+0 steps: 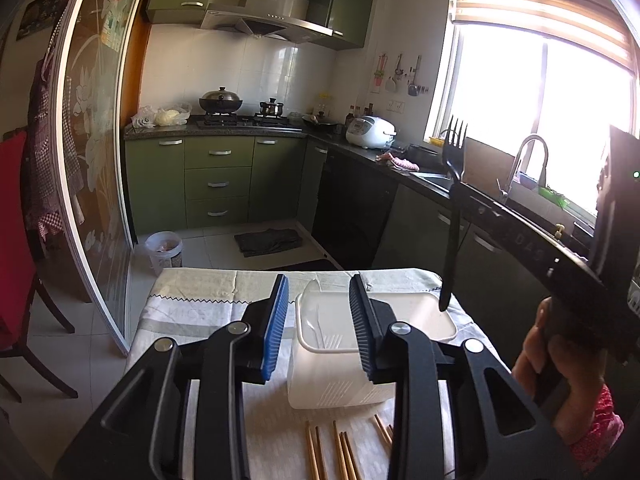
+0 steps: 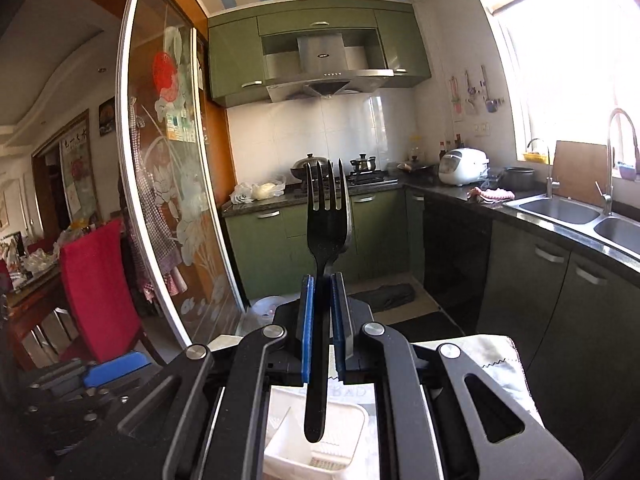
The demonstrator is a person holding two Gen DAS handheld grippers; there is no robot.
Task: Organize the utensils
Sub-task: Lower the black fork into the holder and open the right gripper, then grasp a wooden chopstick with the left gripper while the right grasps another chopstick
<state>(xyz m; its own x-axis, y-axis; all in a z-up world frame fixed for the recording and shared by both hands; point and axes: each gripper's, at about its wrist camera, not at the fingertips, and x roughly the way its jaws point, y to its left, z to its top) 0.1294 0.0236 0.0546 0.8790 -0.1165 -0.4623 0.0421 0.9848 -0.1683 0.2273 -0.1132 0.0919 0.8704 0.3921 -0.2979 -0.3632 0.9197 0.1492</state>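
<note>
The left claw [image 1: 319, 328] sits low and level, pointing forward, its two blue-padded fingers [image 1: 276, 324] spread wide apart with nothing pinched between them. The right claw [image 2: 322, 320] is held higher, off to the right of the left one, its black body angled up and across. Its fingers [image 2: 307, 328] are drawn in close together, clamped on a slim black handle that stands upright between the pads. The person's right hand [image 1: 560, 356] wraps around the grip of that claw from below, a pink patterned sleeve showing at the wrist.
</note>
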